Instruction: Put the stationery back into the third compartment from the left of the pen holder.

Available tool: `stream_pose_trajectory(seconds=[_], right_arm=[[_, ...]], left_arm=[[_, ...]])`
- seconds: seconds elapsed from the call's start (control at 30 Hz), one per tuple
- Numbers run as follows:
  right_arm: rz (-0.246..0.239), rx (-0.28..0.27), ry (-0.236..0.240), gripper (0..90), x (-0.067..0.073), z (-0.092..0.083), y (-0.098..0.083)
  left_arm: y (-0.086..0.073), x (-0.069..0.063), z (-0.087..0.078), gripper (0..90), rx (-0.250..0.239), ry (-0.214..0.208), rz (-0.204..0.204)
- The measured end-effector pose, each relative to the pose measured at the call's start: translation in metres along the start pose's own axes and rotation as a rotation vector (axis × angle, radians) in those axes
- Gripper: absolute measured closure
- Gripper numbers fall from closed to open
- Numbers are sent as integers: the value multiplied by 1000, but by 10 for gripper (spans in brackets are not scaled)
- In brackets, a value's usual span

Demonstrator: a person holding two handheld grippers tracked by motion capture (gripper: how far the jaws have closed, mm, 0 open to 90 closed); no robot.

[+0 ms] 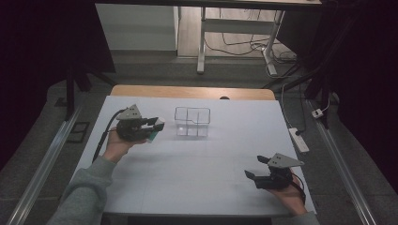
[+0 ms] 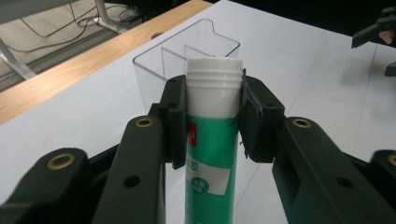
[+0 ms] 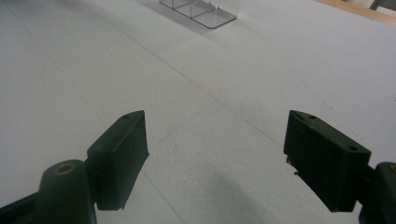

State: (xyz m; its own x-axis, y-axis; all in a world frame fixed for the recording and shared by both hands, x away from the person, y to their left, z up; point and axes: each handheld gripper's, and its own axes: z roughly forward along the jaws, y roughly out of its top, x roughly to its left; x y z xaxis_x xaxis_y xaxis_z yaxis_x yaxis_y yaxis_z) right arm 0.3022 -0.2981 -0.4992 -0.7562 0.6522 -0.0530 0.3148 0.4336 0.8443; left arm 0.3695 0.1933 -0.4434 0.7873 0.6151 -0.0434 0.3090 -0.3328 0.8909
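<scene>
The room is dim, with dark drapes down both sides, a bare floor, a white desk frame and loose cables beyond the far edge of the table (image 1: pixel 197 187), which is covered by a plain white sheet over a wooden top that peeks out along that far edge. Near the middle of the far half stands a clear plastic organiser (image 1: pixel 192 121), divided into compartments, empty as far as I can see. Close to its left, toward the table's left edge, the left gripper (image 1: pixel 157 125) is clamped on a glue stick (image 2: pixel 212 140), green-bodied with a white ribbed cap, held just under the cap and raised off the sheet. I'd judge the stick light and rigid, its smooth label a bit slippery, so that grip below the ribbed collar looks sound; squeezing harder should not hurt it. The organiser seems thin-walled and light, likely to slide if bumped. Near the front right corner the right gripper (image 1: pixel 257 168) hovers with jaws spread wide, nothing between them.
</scene>
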Motion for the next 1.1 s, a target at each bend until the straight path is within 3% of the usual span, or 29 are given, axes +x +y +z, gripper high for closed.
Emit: stream_pose_trajectory(seconds=[0.53,1.1], right_arm=[[-6,14,-6,212,0,0,0],[-4,7,-2,212,-1,0,-1]], left_arm=[[24,-4,15,640,-59,-23,10],[49,-12,31,640,-56,-40,41]])
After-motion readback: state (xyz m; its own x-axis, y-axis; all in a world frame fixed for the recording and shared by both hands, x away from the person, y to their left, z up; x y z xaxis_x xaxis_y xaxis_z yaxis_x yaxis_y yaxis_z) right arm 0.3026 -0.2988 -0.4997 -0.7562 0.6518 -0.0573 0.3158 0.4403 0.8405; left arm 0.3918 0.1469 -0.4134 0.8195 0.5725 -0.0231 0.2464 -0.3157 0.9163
